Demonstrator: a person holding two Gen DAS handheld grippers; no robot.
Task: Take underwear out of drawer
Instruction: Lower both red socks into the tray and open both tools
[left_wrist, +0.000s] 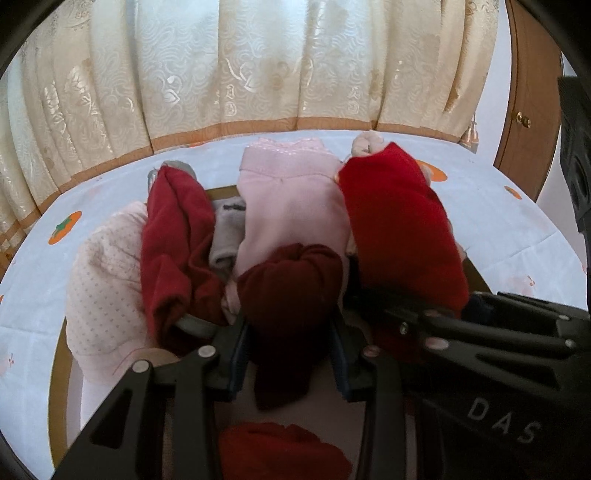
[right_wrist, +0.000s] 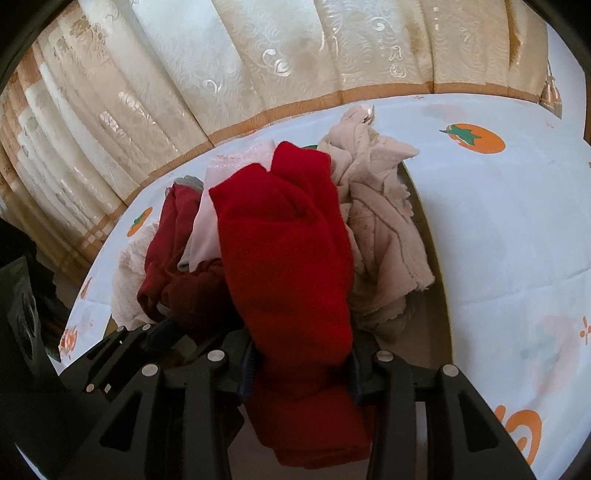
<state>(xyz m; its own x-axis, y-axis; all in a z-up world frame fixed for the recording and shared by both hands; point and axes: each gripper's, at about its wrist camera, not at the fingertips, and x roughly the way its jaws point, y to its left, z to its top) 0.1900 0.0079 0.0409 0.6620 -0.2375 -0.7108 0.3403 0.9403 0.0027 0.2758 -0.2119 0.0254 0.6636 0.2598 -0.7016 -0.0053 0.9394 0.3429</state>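
1. Here, our left claw is pinched onto a rolled dark maroon cloth garment, and our right claw is pinched onto a folded bright red knit garment; both pieces sit in the wooden drawer among the rest of the underwear.
2. We judge the main risk to be snagging: the red piece lies against a crumpled beige lace-edged garment, and the maroon roll presses on a folded pale pink garment, so lifting could drag either neighbour out.
3. Each grip takes only the near end of its bundle, so a roll could unfurl or slip free as it rises.
4. The two claws stand just beside each other, so we could knock them together.
5. Around the drawer lies a pale blue cloth printed with orange fruit; cream embossed curtains hang behind, clear of the lift.
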